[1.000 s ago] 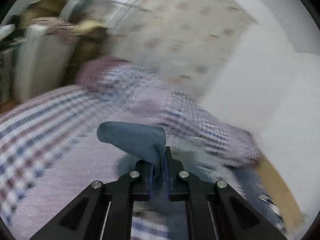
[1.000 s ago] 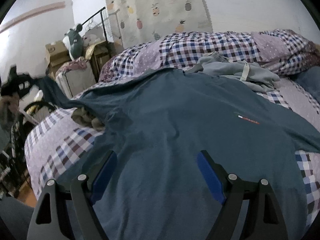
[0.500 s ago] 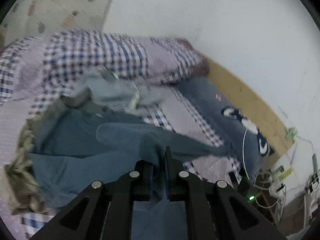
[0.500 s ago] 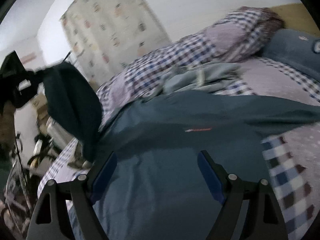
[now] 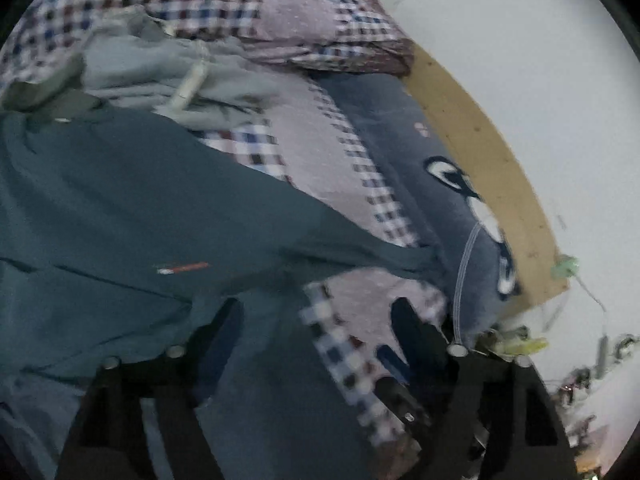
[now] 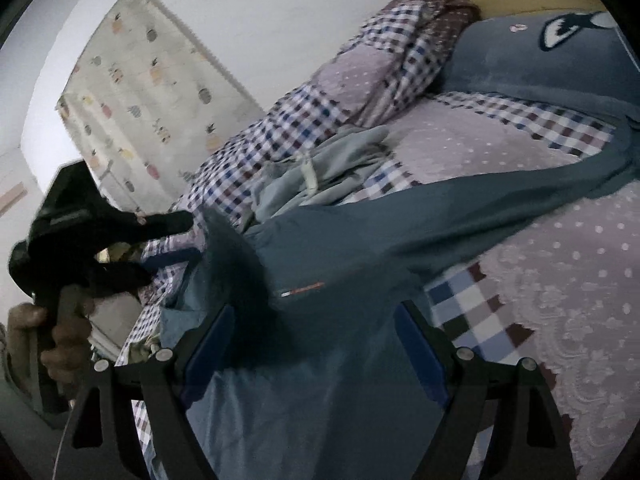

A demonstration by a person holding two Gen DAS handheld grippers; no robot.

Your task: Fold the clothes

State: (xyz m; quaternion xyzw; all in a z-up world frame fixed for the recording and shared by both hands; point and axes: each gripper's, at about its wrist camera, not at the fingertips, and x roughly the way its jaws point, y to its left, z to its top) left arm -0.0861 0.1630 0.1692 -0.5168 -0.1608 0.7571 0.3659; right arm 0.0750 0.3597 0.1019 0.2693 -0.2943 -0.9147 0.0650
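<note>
My right gripper [image 6: 316, 336] hangs spread over the teal shirt [image 6: 360, 248], pinching nothing. My left gripper [image 6: 168, 240] has just been opening — its jaws gape, the sleeve [image 6: 236, 252] falling free beside them. The shirt lies across the checked bedspread [image 6: 560, 272]; beyond, a grey garment [image 6: 332, 168] — then pillows.

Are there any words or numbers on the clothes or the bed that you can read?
No words or numbers can be read.
Shirt: a small red and white chest mark, too blurred to read.
Pillow: a cartoon picture and a small pink mark, no letters.
Curtain: a fruit print only.
</note>
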